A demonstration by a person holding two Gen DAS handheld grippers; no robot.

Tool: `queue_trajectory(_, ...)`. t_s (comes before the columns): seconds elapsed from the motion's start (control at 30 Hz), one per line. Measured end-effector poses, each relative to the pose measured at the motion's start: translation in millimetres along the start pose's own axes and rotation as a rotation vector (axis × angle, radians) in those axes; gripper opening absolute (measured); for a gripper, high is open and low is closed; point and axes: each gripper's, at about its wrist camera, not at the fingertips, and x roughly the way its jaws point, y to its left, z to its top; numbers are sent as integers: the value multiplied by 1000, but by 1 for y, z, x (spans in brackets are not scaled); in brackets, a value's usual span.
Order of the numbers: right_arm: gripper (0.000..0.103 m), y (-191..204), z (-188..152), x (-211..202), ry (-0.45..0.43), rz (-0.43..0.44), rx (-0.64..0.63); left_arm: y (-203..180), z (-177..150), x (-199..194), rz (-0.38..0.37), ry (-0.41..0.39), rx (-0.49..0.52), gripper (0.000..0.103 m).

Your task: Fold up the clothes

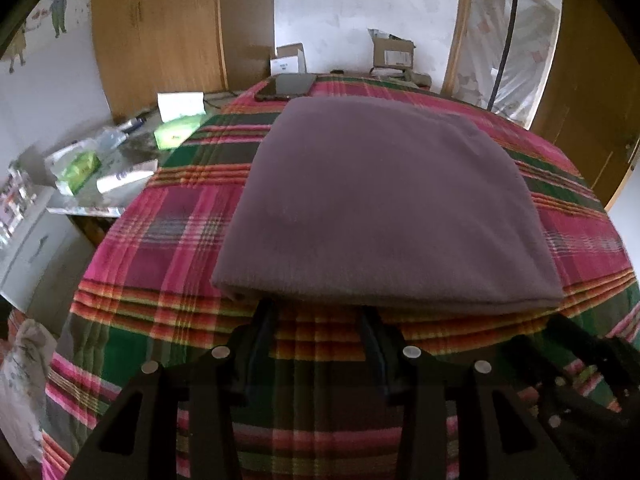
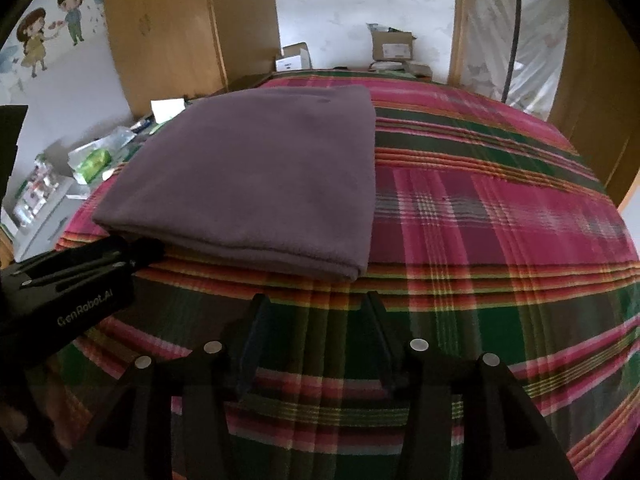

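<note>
The cloth (image 1: 384, 204), a purple folded rectangle, lies flat on the plaid bed (image 1: 168, 240), and the coming move turns on its near folded edge, which runs left to right across both views. In the left wrist view that edge sits just above the left gripper (image 1: 318, 312): the fingers (image 1: 266, 316) stand spread with nothing between them, their tips at or just under the hem near its left corner, though whether they touch it I cannot tell. In the right wrist view the cloth fills the upper left of the frame, its right corner up and slightly left of the right gripper (image 2: 316, 304), whose fingers (image 2: 374, 308) are also spread and empty, with a strip of bare plaid between tips and hem. The left gripper shows there at the left edge of the frame, its nose against the cloth's left corner. So the left hand is judged the nearer one, and the cloth lies ahead of both sets of fingers. The cloth's longer side seems to run away from the cameras. If another fold is meant, the near hem is the likely place to pinch, left corner first.
</note>
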Motion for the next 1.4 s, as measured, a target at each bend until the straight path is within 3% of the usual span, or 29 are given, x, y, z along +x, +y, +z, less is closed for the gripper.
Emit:
queue_trajectory(0.27,55,3,2,3,7,-47,-5,3,2,2,-4,-16,7,44)
queue_trajectory(0.4,65,1,3,5,12,-62,10,3,1,2,-8,-16,3,45)
queue_trajectory(0.47,65,2,3,5,12,-66,8,3,1,2,2,-15,4,46)
queue_trajectory(0.53,66,3,3,5,13,-67,9,4,1,3,14,-13,-1,56)
queue_trajectory(0.6,66,2,4,5,13,-67,9,6,1,3,15,-11,-10,58)
queue_trajectory(1.4,67,4,5,6,14,-69,12,10,2,5,15,-8,-23,60)
